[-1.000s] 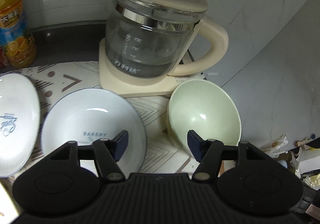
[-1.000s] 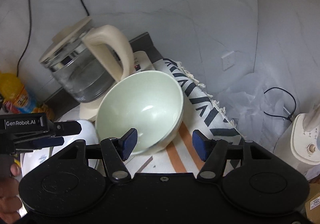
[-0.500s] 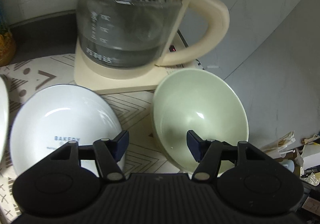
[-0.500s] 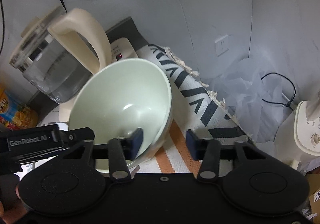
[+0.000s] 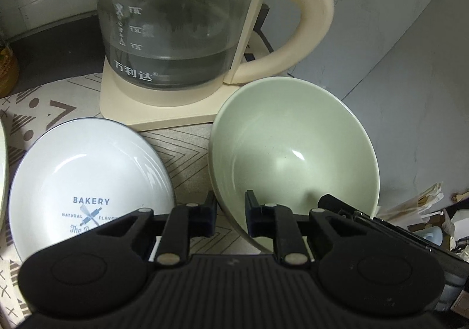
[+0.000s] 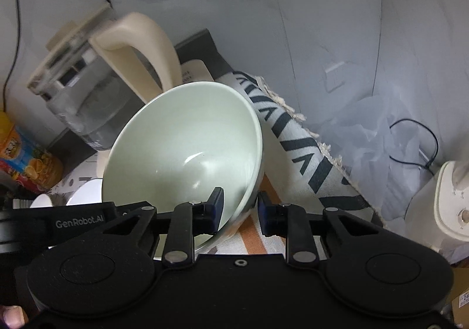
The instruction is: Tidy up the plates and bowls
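Note:
A pale green bowl (image 5: 293, 147) stands on the patterned cloth in front of the kettle; it also shows in the right wrist view (image 6: 181, 153). My left gripper (image 5: 231, 211) has closed on its near left rim, one finger inside and one outside. My right gripper (image 6: 240, 208) has closed on its right rim the same way. A white "BAKERY" plate (image 5: 85, 179) lies left of the bowl. The edge of another white dish (image 5: 2, 176) shows at the far left.
A glass kettle with a cream handle (image 5: 181, 32) on its cream base stands just behind the bowl. A juice bottle (image 6: 26, 159) stands at the left. The cloth's fringed edge (image 6: 304, 135) runs beside the wall. A white appliance (image 6: 451, 200) is at the right.
Both grippers moved in toward the green bowl and narrowed from wide open onto its rim, the left on one side, the right on the other.

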Motion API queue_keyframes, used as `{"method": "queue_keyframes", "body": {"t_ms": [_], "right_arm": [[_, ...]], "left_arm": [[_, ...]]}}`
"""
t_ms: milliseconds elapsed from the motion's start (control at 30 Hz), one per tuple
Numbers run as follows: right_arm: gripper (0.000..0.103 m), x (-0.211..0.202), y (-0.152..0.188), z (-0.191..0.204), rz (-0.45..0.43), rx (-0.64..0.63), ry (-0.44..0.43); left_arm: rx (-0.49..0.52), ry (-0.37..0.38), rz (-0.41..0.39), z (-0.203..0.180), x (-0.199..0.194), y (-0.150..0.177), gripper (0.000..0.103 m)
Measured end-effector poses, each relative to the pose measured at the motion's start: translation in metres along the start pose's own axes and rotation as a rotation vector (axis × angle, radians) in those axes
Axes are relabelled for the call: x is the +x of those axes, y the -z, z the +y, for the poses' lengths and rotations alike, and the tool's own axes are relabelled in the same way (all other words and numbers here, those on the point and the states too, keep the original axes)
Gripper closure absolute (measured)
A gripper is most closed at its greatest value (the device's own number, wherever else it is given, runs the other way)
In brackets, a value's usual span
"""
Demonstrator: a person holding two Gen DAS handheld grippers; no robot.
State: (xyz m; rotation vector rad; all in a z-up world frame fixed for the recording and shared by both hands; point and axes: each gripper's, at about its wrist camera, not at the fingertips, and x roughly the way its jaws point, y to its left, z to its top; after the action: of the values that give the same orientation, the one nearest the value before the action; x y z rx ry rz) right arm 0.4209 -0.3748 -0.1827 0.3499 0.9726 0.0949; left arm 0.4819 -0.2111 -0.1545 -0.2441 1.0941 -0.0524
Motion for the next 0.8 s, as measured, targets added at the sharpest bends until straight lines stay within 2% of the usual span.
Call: {"method": "queue_keyframes", "body": {"t_ms": [800], "right_arm": [[0.078,-0.093,0.034,0.021,-0.097,-0.075,-0.072]], "left_arm": [[-0.068,0.002,-0.139,-0.002,-0.106,0.059,0.085]]}}
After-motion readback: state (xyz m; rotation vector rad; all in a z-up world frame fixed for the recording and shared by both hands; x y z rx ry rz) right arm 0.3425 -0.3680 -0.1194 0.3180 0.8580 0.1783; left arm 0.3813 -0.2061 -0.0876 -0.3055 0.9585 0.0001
